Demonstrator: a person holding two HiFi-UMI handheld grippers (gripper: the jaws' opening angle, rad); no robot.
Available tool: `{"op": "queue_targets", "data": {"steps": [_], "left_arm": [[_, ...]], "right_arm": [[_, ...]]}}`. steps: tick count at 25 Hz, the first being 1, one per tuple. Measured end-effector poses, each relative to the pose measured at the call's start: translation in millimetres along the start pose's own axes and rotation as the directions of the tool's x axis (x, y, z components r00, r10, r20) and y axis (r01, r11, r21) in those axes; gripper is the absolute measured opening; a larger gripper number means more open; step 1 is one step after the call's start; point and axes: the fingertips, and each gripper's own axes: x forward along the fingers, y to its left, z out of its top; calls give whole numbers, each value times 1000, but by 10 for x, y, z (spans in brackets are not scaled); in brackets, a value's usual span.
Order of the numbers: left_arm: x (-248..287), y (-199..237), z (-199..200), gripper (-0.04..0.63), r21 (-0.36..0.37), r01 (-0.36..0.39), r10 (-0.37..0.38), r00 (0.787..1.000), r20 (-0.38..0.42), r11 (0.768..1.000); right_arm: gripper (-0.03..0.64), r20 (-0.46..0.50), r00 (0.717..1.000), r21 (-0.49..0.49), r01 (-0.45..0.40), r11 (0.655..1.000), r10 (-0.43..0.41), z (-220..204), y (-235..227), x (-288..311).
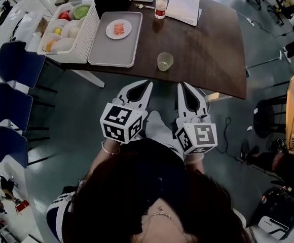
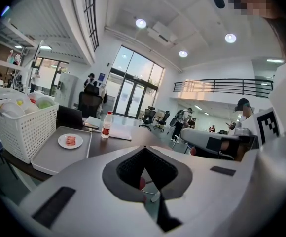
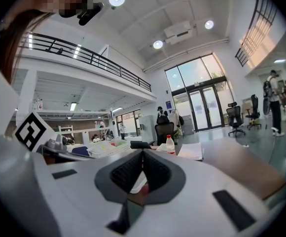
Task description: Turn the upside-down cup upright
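Two closed, empty sets of fingers: left gripper (image 1: 148, 83) and right gripper (image 1: 180, 85), held over glossy grey floor (image 1: 61, 100), just short of dark brown wooden desk (image 1: 208, 44). Pale translucent plastic cup (image 1: 164, 61) near desk's front edge, right of grey rectangular tray (image 1: 111, 52). High-ceilinged office hall, tall glass doors (image 2: 133, 98) beyond.

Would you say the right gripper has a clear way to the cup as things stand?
Probably yes: the cup stands alone near the front edge of the table, nothing between it and the right gripper, whose shut jaws must open first.
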Motion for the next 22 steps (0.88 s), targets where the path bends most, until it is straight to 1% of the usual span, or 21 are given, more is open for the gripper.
{"op": "queue_targets", "data": {"steps": [11, 18, 22], "left_arm": [[690, 278, 274, 2, -3, -45, 45, 999, 6, 999], [860, 466, 368, 1, -3, -73, 73, 997, -3, 997], [897, 604, 450, 0, 13, -73, 73, 997, 5, 997]], "right_arm": [[15, -31, 998, -20, -50, 999, 50, 77, -461, 651], [15, -42, 997, -7, -69, 998, 69, 80, -551, 907], [15, -41, 998, -12, -49, 999, 49, 76, -556, 1037]]}}
